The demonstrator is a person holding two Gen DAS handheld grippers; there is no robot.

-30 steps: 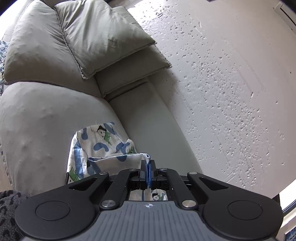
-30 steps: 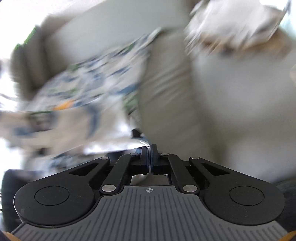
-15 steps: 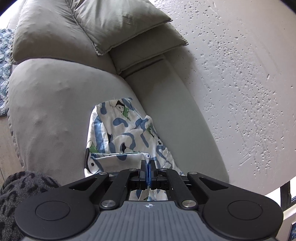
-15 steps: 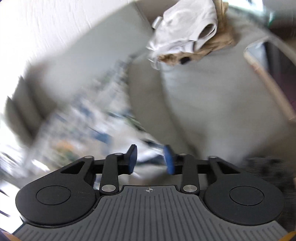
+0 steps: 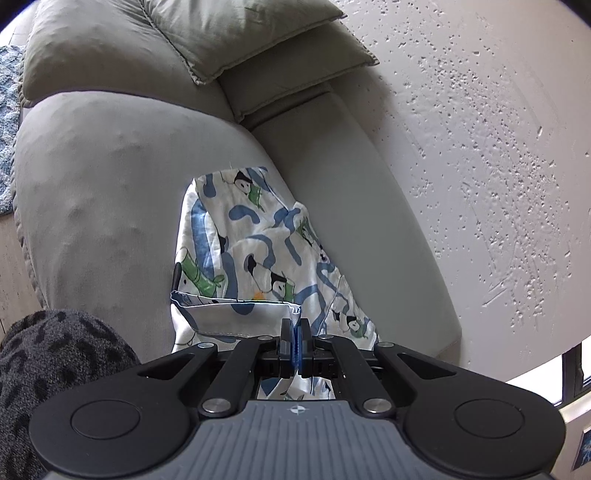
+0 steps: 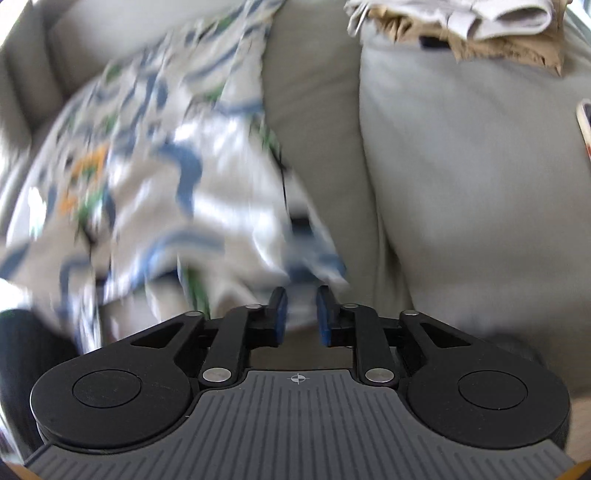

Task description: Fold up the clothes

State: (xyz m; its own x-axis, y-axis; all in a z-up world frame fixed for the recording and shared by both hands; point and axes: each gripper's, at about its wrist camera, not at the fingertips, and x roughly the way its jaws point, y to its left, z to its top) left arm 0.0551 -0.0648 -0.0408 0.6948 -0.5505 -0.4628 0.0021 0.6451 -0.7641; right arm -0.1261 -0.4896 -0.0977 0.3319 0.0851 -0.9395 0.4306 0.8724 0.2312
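Left wrist view: the left tool has its two fingers pressed together on a hemmed edge of the printed garment, with only a thin strip of blue pad showing between them. The cloth is white with blue curves, green patches and small panda figures. From the pinch it spreads away over the grey sofa, lying along the seam between a rounded seat cushion on the left and a flatter one on the right. A folded hem runs leftward from the grip, just beyond the fingertips. Two loose cushions lie stacked at the far end of the sofa. A textured pale wall fills the right side. A dark spotted fabric sits at the near left, beside the tool's body.

Right wrist view: the right tool stands partly open, a moderate gap between its blue pads, and nothing is gripped between them. The printed garment is blurred here; it lies left of and just beyond the fingers, its near edge close to the left fingertip, though contact cannot be told. A grey seat cushion fills the right. At the far right a pile of white and tan clothes rests on the sofa.
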